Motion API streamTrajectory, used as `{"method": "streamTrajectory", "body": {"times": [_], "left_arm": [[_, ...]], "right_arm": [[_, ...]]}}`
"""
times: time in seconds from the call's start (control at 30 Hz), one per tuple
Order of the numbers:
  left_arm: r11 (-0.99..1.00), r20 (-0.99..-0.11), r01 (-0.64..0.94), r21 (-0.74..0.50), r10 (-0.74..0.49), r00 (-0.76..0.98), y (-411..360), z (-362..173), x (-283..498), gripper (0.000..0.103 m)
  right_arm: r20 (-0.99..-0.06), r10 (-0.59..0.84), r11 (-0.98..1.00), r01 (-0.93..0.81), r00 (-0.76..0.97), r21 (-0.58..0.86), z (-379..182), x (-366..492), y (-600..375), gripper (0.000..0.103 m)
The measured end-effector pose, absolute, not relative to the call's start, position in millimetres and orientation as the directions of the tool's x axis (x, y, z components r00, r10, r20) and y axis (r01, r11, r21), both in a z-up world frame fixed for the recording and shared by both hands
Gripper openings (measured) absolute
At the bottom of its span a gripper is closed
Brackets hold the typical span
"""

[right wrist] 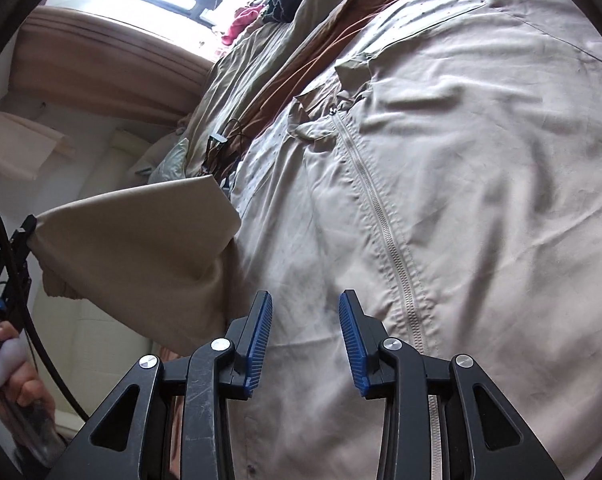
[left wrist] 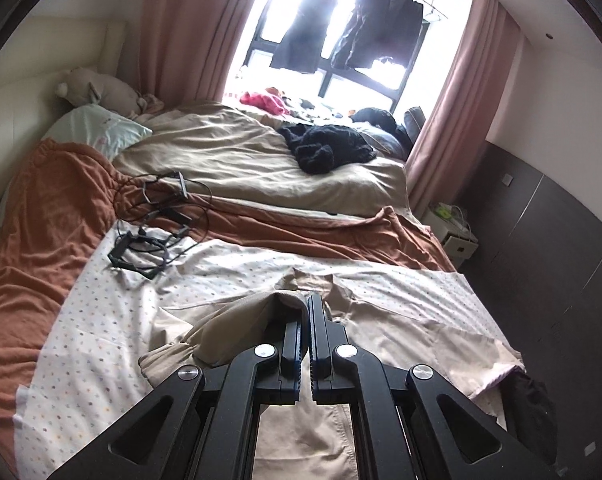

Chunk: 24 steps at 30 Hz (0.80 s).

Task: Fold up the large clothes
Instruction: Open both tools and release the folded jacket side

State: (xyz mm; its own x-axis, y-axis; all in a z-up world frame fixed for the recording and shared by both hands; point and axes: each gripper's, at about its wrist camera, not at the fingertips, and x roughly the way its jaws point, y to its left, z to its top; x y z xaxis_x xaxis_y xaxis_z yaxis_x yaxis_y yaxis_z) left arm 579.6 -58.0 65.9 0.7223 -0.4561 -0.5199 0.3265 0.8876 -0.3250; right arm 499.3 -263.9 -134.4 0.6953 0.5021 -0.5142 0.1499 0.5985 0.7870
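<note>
Pinching the beige jacket's sleeve (left wrist: 237, 320), the left hand-held gripper (left wrist: 305, 308) has its jaws pressed together on the cloth and tilts down toward the bed (left wrist: 53, 208), lifting the sleeve off the rest of the garment. In the right wrist view, that sleeve hangs taut at 9 o'clock, with a hand (right wrist: 19, 376) gripping the handle below it. The right hand-held gripper (right wrist: 305, 304) hovers over the beige jacket (right wrist: 441, 184), its ribbed blue pads (right wrist: 261, 340) spread with nothing between them. Thin, smooth and creased, the jacket lies front up on a dotted white sheet (left wrist: 113, 320), its pale zipper (right wrist: 385, 220) running toward 12 o'clock.
</note>
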Motion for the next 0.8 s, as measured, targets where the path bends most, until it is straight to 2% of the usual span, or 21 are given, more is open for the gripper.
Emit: {"method": "streamTrajectory", "body": {"times": [0.13, 0.23, 0.27, 0.3, 0.33, 0.37, 0.4, 0.53, 0.7, 0.8], "left_arm": [[0.867, -0.545, 0.362, -0.342, -0.496, 0.676, -83.7, 44.5, 588.0, 0.003], [0.851, -0.612, 0.379, -0.363, -0.525, 0.592, -101.1, 17.3, 596.1, 0.007], [0.843, -0.638, 0.384, -0.376, -0.536, 0.552, -106.0, 5.9, 597.4, 0.016], [0.832, -0.661, 0.391, -0.394, -0.552, 0.508, -109.8, -7.2, 596.4, 0.032], [0.823, -0.677, 0.400, -0.403, -0.562, 0.475, -112.2, -18.6, 593.7, 0.040], [0.817, -0.688, 0.410, -0.406, -0.568, 0.452, -112.5, -27.7, 588.8, 0.051], [0.810, -0.698, 0.422, -0.408, -0.575, 0.427, -112.8, -34.7, 583.1, 0.057], [0.801, -0.733, 0.422, -0.425, -0.578, 0.359, -95.4, -54.2, 563.9, 0.061], [0.877, -0.771, 0.364, -0.314, -0.459, 0.441, -47.3, -55.5, 550.4, 0.061], [0.915, -0.777, 0.290, -0.280, -0.393, 0.491, -10.6, -58.5, 548.0, 0.061]], "right_arm": [[-0.525, 0.492, 0.595, 0.172, 0.694, 0.785, -139.5, 501.5, -272.2, 0.036], [-0.550, 0.463, 0.603, 0.208, 0.695, 0.770, -143.2, 501.6, -281.4, 0.036], [-0.559, 0.451, 0.603, 0.225, 0.696, 0.766, -144.4, 500.7, -285.0, 0.040], [-0.565, 0.439, 0.602, 0.238, 0.698, 0.762, -145.3, 499.5, -288.3, 0.043], [-0.569, 0.428, 0.604, 0.247, 0.702, 0.758, -145.6, 498.8, -291.1, 0.049], [-0.573, 0.418, 0.609, 0.251, 0.705, 0.753, -144.7, 497.9, -293.0, 0.051], [-0.577, 0.409, 0.615, 0.254, 0.707, 0.747, -143.5, 497.4, -293.7, 0.051], [-0.576, 0.403, 0.636, 0.235, 0.711, 0.735, -136.7, 497.6, -287.7, 0.052], [-0.581, 0.427, 0.702, 0.152, 0.693, 0.696, -125.0, 506.4, -252.7, 0.052], [-0.586, 0.442, 0.742, 0.090, 0.679, 0.664, -119.7, 511.3, -223.1, 0.074]]}}
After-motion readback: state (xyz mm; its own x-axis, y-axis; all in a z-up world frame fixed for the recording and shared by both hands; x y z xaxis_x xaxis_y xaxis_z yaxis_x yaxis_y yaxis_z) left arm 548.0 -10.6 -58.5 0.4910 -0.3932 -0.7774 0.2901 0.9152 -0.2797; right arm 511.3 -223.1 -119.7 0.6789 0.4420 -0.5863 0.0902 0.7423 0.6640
